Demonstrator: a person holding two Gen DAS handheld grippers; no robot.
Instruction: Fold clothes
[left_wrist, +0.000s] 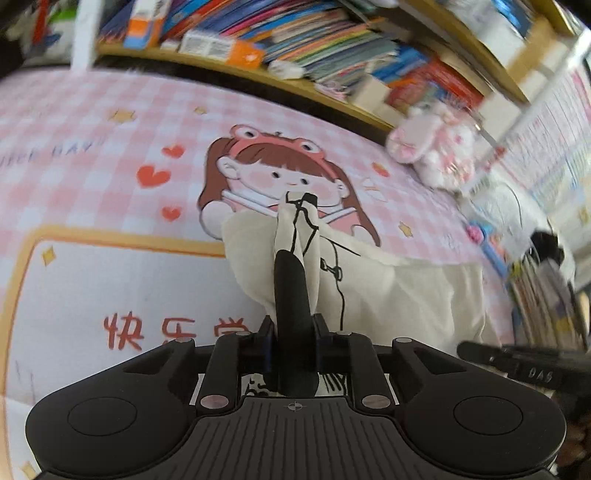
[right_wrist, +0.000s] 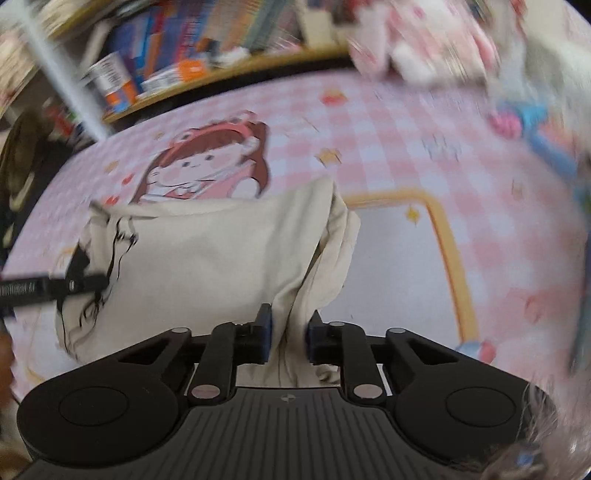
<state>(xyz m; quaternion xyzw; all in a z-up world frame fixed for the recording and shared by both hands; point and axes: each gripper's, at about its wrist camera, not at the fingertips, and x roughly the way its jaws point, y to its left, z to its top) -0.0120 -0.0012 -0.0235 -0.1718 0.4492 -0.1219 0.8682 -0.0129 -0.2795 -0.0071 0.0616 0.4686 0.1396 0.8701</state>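
Left wrist view: my left gripper (left_wrist: 295, 229) has its jaws clamped on a bunched corner of the cream garment (left_wrist: 399, 295), black print lines showing at the pinch. The cloth hangs and trails away to the right of these jaws, toward my other hand. Right wrist view: my right gripper (right_wrist: 290, 332) has its jaws closed on the opposite gathered edge, cloth running up between them. The garment's long axis stretches left from there across the pink checked counter (right_wrist: 406, 125). Both hands equally near, one per end; the held edge looks fairly taut.
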